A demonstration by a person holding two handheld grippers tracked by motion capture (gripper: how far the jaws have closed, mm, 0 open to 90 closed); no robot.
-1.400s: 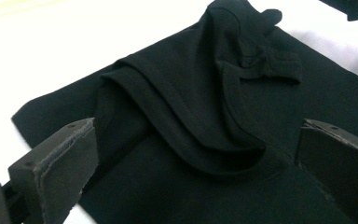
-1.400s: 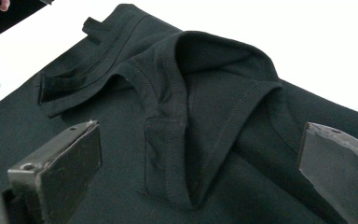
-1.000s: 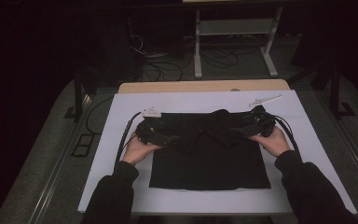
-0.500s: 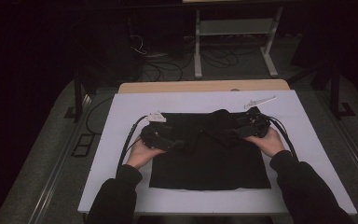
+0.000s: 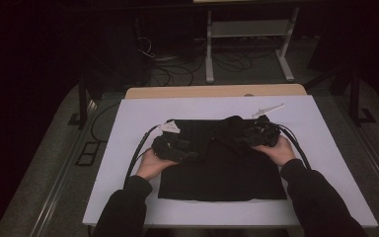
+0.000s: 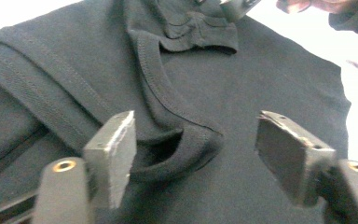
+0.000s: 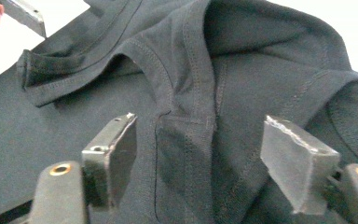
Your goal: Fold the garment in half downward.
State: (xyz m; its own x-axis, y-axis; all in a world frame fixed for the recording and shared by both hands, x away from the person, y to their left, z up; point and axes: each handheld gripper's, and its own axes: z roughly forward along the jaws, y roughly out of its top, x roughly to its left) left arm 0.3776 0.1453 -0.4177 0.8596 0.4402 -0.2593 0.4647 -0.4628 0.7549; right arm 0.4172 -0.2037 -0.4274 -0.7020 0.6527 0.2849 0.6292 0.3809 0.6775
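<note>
Black knit shirt (image 5: pixel 222 168) lies flat on the white table (image 5: pixel 128 123), its ribbed collar folded. Both the left gripper (image 6: pixel 196 140) and right gripper (image 7: pixel 198 149) have just been closing, jaws partly apart astride stitched folds, not yet pinching.

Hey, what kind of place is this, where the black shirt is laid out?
Probably a lab or recording workspace, not a home: a white-topped work table holding a black cotton T-shirt, loose black cables on the grey floor beyond, and a white metal stand at the back.

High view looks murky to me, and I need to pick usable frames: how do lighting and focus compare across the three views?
High view: dim, room black, black garment featureless. Left gripper view: stitching sharp, jaws blurred, white table overexposed. Right gripper view: likewise.
</note>
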